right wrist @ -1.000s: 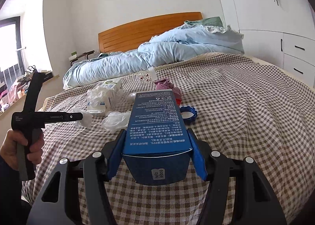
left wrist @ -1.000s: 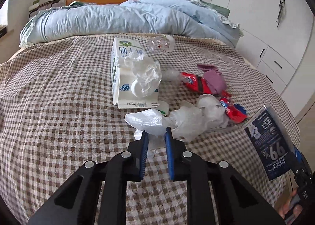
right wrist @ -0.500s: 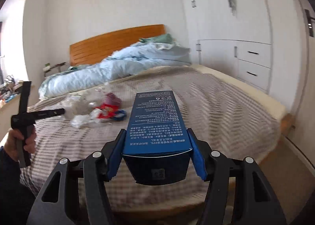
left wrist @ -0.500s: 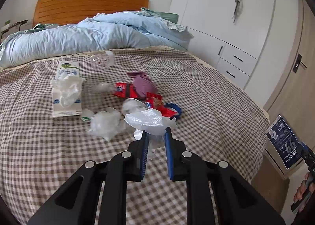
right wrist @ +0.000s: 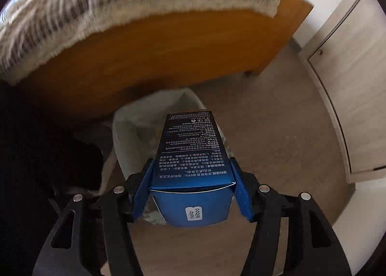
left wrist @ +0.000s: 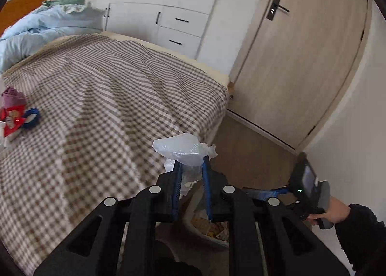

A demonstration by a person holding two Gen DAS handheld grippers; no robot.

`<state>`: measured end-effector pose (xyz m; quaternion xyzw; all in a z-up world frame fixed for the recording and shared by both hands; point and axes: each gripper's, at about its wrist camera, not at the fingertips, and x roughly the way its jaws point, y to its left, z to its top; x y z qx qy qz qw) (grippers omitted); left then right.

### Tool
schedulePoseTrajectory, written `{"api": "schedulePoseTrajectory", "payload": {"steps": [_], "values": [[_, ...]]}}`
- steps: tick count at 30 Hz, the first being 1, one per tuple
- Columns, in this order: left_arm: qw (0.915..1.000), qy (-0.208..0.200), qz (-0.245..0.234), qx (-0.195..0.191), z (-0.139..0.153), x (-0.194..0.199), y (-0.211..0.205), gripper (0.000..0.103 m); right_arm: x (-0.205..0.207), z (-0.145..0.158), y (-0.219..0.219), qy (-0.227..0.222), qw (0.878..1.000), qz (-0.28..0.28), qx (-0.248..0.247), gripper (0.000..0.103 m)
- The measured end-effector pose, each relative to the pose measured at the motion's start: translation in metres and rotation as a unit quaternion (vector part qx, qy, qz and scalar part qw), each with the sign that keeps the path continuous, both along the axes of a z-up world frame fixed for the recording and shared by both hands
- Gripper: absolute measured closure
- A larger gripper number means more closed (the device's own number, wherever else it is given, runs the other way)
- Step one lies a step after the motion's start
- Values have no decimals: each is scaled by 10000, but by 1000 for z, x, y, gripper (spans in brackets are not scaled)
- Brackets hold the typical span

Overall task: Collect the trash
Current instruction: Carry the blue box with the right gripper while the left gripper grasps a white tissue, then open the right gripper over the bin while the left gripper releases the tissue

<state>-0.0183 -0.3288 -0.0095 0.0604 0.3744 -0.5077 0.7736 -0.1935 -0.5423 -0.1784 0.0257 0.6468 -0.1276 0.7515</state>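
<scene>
My left gripper (left wrist: 191,164) is shut on a crumpled clear plastic bag (left wrist: 183,147) and holds it over the foot corner of the bed. Below it a lined trash bin (left wrist: 212,227) shows between the fingers. My right gripper (right wrist: 192,167) is shut on a dark blue carton (right wrist: 193,155) and holds it above the trash bin (right wrist: 135,126), which stands on the floor against the bed frame. The right gripper also shows in the left wrist view (left wrist: 301,184), held by a hand. Red wrappers (left wrist: 12,119) and a purple piece (left wrist: 13,95) lie on the bed at far left.
The checked bedspread (left wrist: 108,97) covers the bed; its wooden frame (right wrist: 156,54) sits behind the bin. A closed door (left wrist: 301,58) and white drawers (left wrist: 181,27) stand beyond the wood floor (right wrist: 277,131). A dark object (right wrist: 79,162) lies left of the bin.
Both grippers have swung right, off the bed toward the floor. The right one now tilts down with the carton over the trash bin. The left one carried the bag to the bed's corner.
</scene>
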Motion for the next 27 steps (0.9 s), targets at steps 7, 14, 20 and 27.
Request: {"api": "schedulePoseTrajectory", "payload": {"steps": [7, 14, 20, 27], "values": [[9973, 352, -276, 575, -46, -18, -53, 89, 26, -116, -2, 1408, 9884, 577, 10, 44], [9928, 639, -195, 990, -74, -9, -64, 89, 35, -182, -7, 2240, 9714, 777, -136, 43], [9895, 695, -174, 1255, -90, -11, -86, 88, 29, -190, -16, 2170, 9733, 737, -88, 27], [9820, 579, -531, 1718, -113, -25, -123, 86, 18, -105, -44, 1065, 9942, 84, -122, 27]]}}
